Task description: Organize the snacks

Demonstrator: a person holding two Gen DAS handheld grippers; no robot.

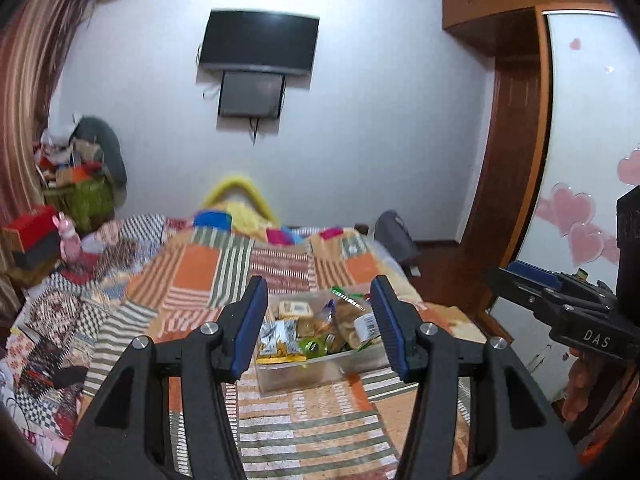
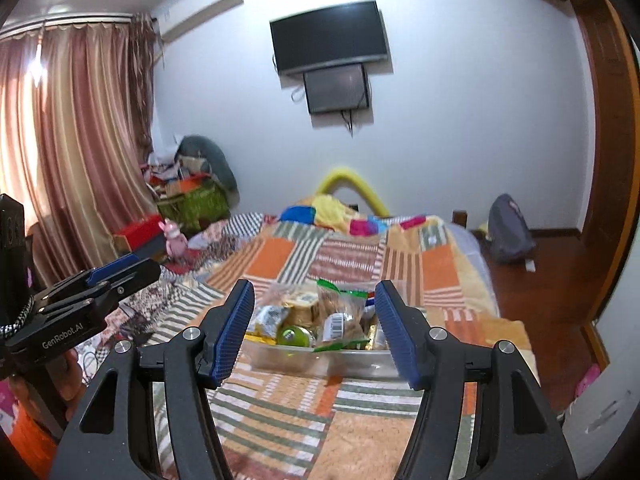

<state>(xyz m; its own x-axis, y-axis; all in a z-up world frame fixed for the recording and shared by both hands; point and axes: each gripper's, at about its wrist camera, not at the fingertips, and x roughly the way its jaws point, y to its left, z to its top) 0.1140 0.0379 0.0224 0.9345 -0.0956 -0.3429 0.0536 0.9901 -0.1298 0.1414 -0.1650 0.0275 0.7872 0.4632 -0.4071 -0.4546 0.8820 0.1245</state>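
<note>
Your clear plastic bin [image 1: 320, 364] sits on the patchwork bedspread [image 1: 224, 264] straight ahead of both grippers, well apart from the fingertips and lower than them; its long axis runs across your view, left to right, a long wall facing you; the left gripper [image 1: 319, 328] frames it almost dead centre, while in the right wrist view the bin [image 2: 320, 354] lies centred too, so neither hand looks clearly nearer; both grippers stand spread wide with nothing between the fingers, the right gripper [image 2: 315, 330] included; the snacks [image 1: 316, 326] are heaped inside the bin, foil and clear packets piled loosely above the rim, 1 pale bag with a barcode label [image 2: 335, 326] leaning up at the middle, a green round-lidded item [image 2: 294, 336] low at the front; all packets seen lie in the bin, none loose on the bedspread; that fits either a filled bin or one awaiting sorting
</note>
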